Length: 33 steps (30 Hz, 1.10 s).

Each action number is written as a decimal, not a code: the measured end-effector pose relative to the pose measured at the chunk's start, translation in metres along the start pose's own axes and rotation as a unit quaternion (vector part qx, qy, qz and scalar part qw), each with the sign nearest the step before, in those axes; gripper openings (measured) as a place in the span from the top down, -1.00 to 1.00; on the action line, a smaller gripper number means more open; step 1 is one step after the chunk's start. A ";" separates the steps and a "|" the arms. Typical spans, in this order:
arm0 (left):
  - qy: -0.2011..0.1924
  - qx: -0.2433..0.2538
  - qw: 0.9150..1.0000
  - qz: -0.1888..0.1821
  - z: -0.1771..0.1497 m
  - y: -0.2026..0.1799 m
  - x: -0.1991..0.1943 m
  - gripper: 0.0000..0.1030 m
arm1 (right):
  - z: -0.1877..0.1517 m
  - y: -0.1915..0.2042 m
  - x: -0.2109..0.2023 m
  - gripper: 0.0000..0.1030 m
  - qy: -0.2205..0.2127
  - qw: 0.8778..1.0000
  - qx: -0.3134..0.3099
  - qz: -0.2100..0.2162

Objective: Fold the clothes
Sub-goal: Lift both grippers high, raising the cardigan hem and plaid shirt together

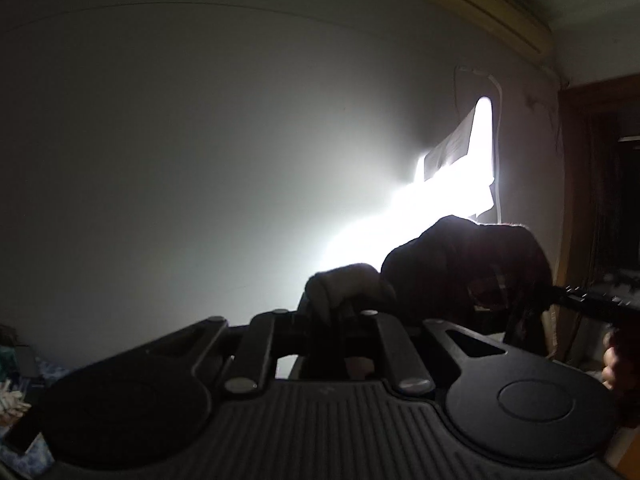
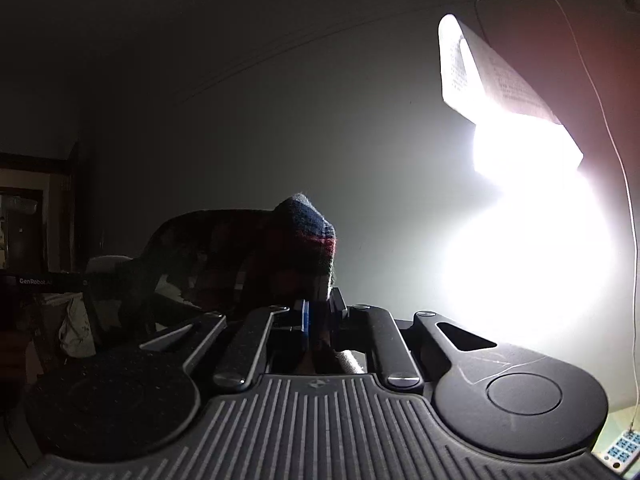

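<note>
A dark checked garment (image 1: 452, 264) with red and navy stripes hangs bunched in the air between my two grippers. In the left wrist view my left gripper (image 1: 330, 312) is shut on a paler fold of the garment (image 1: 348, 280). From there the cloth runs right to the right gripper (image 1: 560, 294), a black bar at the frame's edge. In the right wrist view my right gripper (image 2: 318, 308) is shut on the garment's striped corner (image 2: 308, 228). The rest of it sags left toward the left gripper (image 2: 80, 282). Both grippers point level at a backlit wall.
A glaring light with a paper sheet over it (image 2: 516, 148) washes out the wall. An air conditioner (image 1: 480, 4) hangs high on the right, by a dark wooden door frame (image 1: 592, 160). A hand (image 1: 610, 364) shows at the right edge. Patterned bedding (image 1: 16, 400) lies low left.
</note>
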<state>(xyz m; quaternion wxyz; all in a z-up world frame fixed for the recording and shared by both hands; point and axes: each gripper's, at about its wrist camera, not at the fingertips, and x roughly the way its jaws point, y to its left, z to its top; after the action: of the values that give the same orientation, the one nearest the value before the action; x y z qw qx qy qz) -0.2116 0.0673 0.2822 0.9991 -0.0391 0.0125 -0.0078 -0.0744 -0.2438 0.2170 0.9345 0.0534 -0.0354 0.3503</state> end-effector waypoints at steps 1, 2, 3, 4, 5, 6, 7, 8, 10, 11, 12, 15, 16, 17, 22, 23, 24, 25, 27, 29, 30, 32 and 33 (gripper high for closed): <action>0.002 0.002 1.000 0.000 0.002 -0.002 0.004 0.83 | 0.004 -0.003 0.001 0.81 -0.008 1.000 0.002 0.001; 0.012 0.008 1.000 0.003 -0.002 -0.005 0.011 0.83 | 0.008 -0.006 0.003 0.81 -0.014 1.000 0.003 0.001; 0.023 0.014 1.000 0.006 -0.006 -0.008 0.018 0.83 | 0.011 -0.009 0.004 0.81 -0.021 1.000 0.003 0.002; 0.033 0.021 0.999 0.009 -0.010 -0.011 0.025 0.83 | 0.012 -0.010 0.006 0.81 -0.022 1.000 0.000 0.001; 0.046 0.023 0.999 0.012 -0.017 -0.013 0.032 0.82 | 0.010 -0.011 0.007 0.81 -0.021 1.000 -0.007 -0.001; 0.064 0.018 0.998 0.014 -0.027 -0.012 0.039 0.82 | 0.008 -0.011 0.010 0.81 -0.015 1.000 -0.010 -0.003; 0.084 0.008 0.996 0.017 -0.037 -0.011 0.046 0.82 | 0.005 -0.010 0.012 0.81 -0.005 1.000 -0.010 -0.005; 0.104 -0.002 0.994 0.019 -0.048 -0.008 0.052 0.82 | 0.000 -0.012 0.014 0.81 0.006 1.000 -0.009 -0.010; 0.136 -0.031 0.990 0.021 -0.066 -0.001 0.064 0.82 | -0.011 -0.019 0.017 0.81 0.028 0.999 -0.002 -0.023; 0.146 -0.039 0.988 0.026 -0.073 0.000 0.069 0.82 | -0.016 -0.022 0.018 0.81 0.038 0.999 0.003 -0.027; 0.153 -0.040 0.987 0.035 -0.077 0.000 0.074 0.82 | -0.020 -0.025 0.020 0.81 0.046 0.999 0.010 -0.027; 0.153 -0.035 0.986 0.064 -0.077 -0.004 0.088 0.82 | -0.028 -0.029 0.031 0.81 0.058 0.998 0.012 -0.030; 0.145 -0.035 0.986 0.070 -0.074 -0.004 0.092 0.83 | -0.028 -0.029 0.035 0.81 0.058 0.998 0.011 -0.032; 0.134 -0.034 0.988 0.076 -0.068 -0.005 0.095 0.83 | -0.027 -0.029 0.038 0.81 0.054 0.998 0.012 -0.033; 0.081 -0.010 0.993 0.089 -0.026 0.000 0.105 0.83 | -0.013 -0.033 0.058 0.81 0.027 0.998 0.022 -0.045; 0.075 -0.006 0.993 0.089 -0.017 0.002 0.110 0.83 | -0.007 -0.035 0.063 0.81 0.022 0.998 0.025 -0.047; 0.070 -0.003 0.994 0.088 -0.008 0.004 0.115 0.83 | -0.002 -0.037 0.068 0.81 0.016 0.998 0.028 -0.049; 0.064 -0.001 0.994 0.087 0.001 0.006 0.120 0.83 | 0.003 -0.039 0.072 0.81 0.011 0.998 0.032 -0.051; 0.054 0.005 0.995 0.088 0.018 0.012 0.131 0.83 | 0.017 -0.043 0.081 0.81 -0.004 0.998 0.040 -0.052; 0.043 0.007 0.995 0.091 0.034 0.017 0.140 0.83 | 0.031 -0.045 0.090 0.81 -0.019 0.998 0.045 -0.049; 0.038 0.007 0.995 0.094 0.041 0.020 0.145 0.83 | 0.038 -0.045 0.095 0.81 -0.024 0.998 0.044 -0.049; 0.032 0.002 0.995 0.097 0.056 0.026 0.154 0.83 | 0.050 -0.043 0.107 0.81 -0.028 0.998 0.041 -0.050; 0.029 0.001 0.995 0.099 0.063 0.029 0.158 0.82 | 0.056 -0.042 0.113 0.81 -0.029 0.997 0.039 -0.052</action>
<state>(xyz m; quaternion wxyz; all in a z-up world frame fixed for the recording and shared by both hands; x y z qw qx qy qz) -0.0520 0.0983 0.3384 0.9943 -0.0364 0.0448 0.0896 0.0366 -0.2090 0.2809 0.9471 0.1021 -0.0459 0.3007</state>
